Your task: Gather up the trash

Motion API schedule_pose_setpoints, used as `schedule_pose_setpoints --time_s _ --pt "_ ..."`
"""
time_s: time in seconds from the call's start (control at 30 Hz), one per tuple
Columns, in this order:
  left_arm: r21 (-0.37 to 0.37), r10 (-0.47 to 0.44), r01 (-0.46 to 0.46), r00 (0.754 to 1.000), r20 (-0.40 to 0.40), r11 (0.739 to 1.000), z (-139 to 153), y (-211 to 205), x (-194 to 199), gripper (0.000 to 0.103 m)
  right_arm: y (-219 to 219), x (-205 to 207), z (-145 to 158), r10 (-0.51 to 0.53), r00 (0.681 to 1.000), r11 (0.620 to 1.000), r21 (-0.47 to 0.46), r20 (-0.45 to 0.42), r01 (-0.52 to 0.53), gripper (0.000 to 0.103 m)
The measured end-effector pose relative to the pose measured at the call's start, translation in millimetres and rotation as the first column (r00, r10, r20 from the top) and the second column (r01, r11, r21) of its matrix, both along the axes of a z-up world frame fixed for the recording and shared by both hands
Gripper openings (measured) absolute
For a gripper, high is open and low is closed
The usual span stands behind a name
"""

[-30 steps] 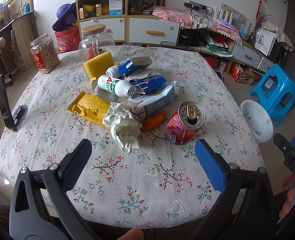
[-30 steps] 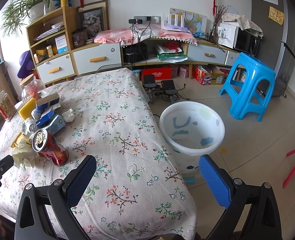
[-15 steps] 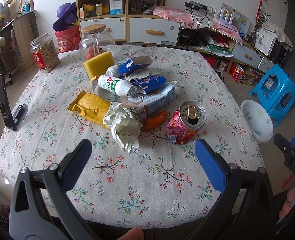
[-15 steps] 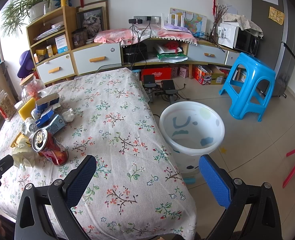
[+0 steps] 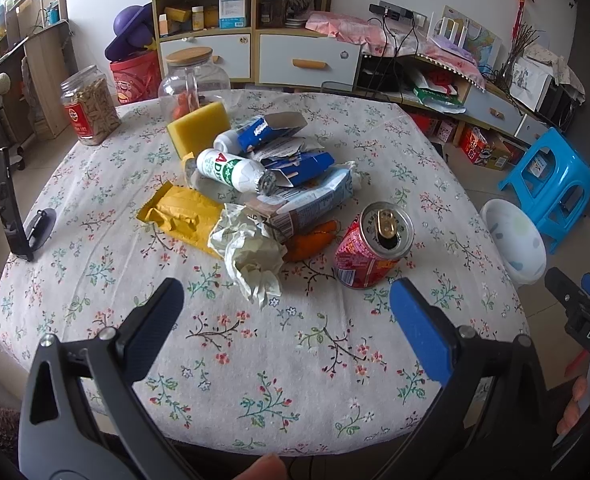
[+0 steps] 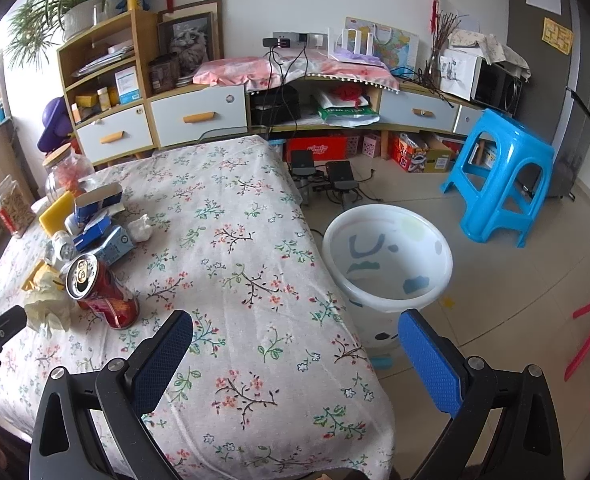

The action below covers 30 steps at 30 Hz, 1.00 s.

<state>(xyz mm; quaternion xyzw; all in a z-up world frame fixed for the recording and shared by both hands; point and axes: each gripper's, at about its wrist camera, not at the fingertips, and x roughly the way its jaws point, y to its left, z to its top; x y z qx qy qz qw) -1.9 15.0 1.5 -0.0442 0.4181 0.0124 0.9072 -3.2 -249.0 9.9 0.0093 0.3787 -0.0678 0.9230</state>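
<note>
A pile of trash lies on the floral tablecloth (image 5: 279, 360): a red can (image 5: 369, 250), crumpled tissue (image 5: 251, 254), a yellow wrapper (image 5: 181, 216), a white bottle (image 5: 233, 170), blue cartons (image 5: 303, 168) and an orange peel (image 5: 311, 238). My left gripper (image 5: 287, 312) is open and empty, near the table's front edge, short of the tissue and can. My right gripper (image 6: 295, 344) is open and empty over the table's right corner. The can (image 6: 99, 290) stands to its left. A white bin (image 6: 387, 256) stands on the floor beside the table.
A yellow sponge (image 5: 199, 126), a glass jar (image 5: 193, 78) and a snack jar (image 5: 89, 106) stand at the table's far side. A black phone stand (image 5: 13, 208) sits at the left edge. A blue stool (image 6: 503, 172) stands behind the bin. Cabinets line the wall.
</note>
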Motion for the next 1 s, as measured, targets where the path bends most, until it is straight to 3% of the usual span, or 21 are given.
schedule_pose_setpoints --time_s 0.27,0.47,0.67,0.87,1.0 --pt "-0.014 -0.004 0.004 1.000 -0.003 1.000 0 6 0 0.102 1 3 -1 0.040 0.999 0.998 0.051 -0.008 -0.040 0.103" --pt "-0.033 -0.032 0.032 0.999 -0.005 0.999 12 28 11 0.102 25 23 6 0.163 0.983 0.984 0.082 -0.088 -0.156 0.103" --pt "-0.120 -0.037 0.027 0.996 -0.083 0.992 9 73 33 0.102 77 49 8 0.344 0.925 0.936 0.131 -0.164 -0.326 0.103" --pt "-0.082 0.027 -0.036 0.994 -0.109 0.996 1 105 40 0.102 123 72 -12 0.450 0.869 0.893 0.134 -0.206 -0.430 0.103" --pt "-0.106 0.057 -0.073 0.988 -0.146 0.992 -9 121 40 0.102 138 89 -31 0.477 0.848 0.877 0.193 -0.231 -0.441 0.103"
